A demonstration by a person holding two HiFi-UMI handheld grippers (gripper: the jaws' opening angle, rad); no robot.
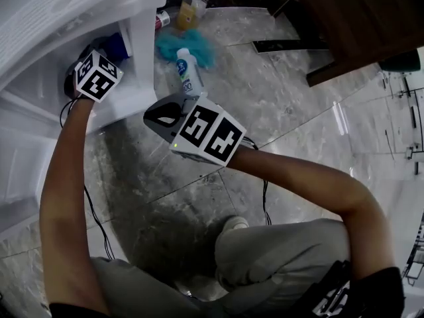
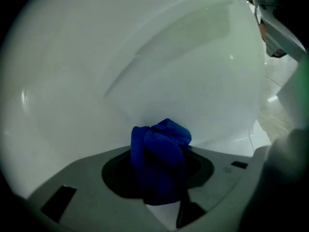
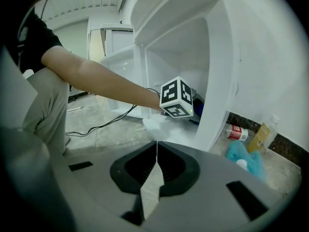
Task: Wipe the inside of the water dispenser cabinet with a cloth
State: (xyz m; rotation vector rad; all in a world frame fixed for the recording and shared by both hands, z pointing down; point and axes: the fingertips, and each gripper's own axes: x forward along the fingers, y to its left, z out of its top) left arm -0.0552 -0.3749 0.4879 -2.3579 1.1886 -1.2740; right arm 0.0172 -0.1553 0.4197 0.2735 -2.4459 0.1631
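Jaws of your left gripper clamp the blue cloth; your right gripper is pressed closed on nothing.
You're at the wiping step: the cloth is inside the white cabinet, near its wall (contact I can't confirm). Next, press it flat to the wall and sweep across, keeping your grip firm.

Grey marbled tile floor, white dispenser cabinet standing on it ahead-left of the right gripper; teal cloth just beyond the tip, white bottle lying partly on it; yellow bottle and red can farther ahead; black cable behind
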